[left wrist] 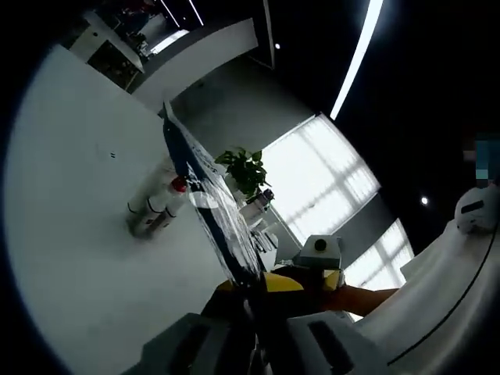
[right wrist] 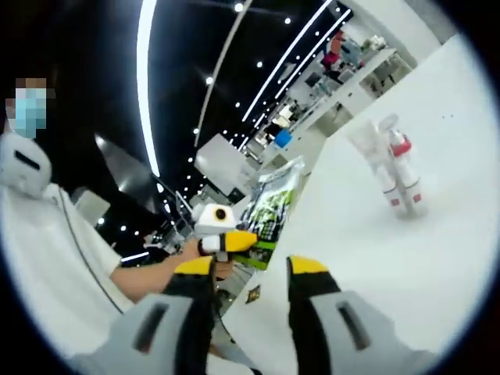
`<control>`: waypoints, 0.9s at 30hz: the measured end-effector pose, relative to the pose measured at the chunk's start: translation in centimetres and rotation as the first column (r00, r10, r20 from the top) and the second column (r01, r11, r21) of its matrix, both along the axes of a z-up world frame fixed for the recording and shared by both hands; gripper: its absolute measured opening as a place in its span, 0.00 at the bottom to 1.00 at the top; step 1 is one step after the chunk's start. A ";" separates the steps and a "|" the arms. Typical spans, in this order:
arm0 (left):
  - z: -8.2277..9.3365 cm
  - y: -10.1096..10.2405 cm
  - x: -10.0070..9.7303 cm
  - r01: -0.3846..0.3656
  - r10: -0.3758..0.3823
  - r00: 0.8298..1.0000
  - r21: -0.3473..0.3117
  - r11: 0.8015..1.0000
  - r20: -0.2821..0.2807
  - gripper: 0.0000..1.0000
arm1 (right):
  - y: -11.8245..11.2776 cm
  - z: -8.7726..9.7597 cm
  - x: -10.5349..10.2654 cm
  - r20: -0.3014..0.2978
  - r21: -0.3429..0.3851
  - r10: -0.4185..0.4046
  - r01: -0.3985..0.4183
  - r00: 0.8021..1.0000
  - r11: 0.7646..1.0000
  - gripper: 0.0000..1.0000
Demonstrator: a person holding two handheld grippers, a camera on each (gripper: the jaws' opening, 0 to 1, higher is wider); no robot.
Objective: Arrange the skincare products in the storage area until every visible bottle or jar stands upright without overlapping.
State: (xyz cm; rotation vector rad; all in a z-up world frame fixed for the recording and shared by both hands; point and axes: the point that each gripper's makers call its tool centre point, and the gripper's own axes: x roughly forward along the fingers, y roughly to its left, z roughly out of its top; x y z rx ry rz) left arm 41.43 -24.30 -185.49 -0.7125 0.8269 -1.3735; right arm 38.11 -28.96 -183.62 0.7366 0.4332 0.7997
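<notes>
Bottles (left wrist: 156,209) stand grouped on the white tabletop (left wrist: 78,234) in the left gripper view, one with a red cap, well apart from the left tool (left wrist: 254,336). That tool's jaws sit close together at the bottom edge, seemingly pinching the edge of a blue-and-white packet (left wrist: 211,211) that runs up toward the bottles. A potted plant (left wrist: 246,168) sits behind.

In the right gripper view, the right tool (right wrist: 250,273) has yellow-tipped jaws spread wide with nothing between them. The bottles (right wrist: 394,176) stand upright far beyond, upper right. The left tool (right wrist: 223,234) enters from the left beside a green packet (right wrist: 273,203).
</notes>
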 end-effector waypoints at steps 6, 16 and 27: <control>-2.1 -0.2 2.2 -0.043 0.045 0.998 0.050 0.998 -0.033 0.00 | -1.1 -0.6 -0.2 -0.010 -0.026 -0.025 0.025 1.000 0.999 0.37; -5.6 -0.8 5.8 -0.056 0.065 0.996 0.126 0.990 -0.064 0.00 | -3.7 -0.7 -0.4 0.039 -0.146 -0.125 0.130 0.991 0.981 0.40; -8.9 -3.0 8.6 -0.066 0.087 0.989 0.175 0.982 -0.117 0.00 | -5.6 -1.5 -1.3 0.033 -0.223 -0.211 0.213 0.977 0.951 0.63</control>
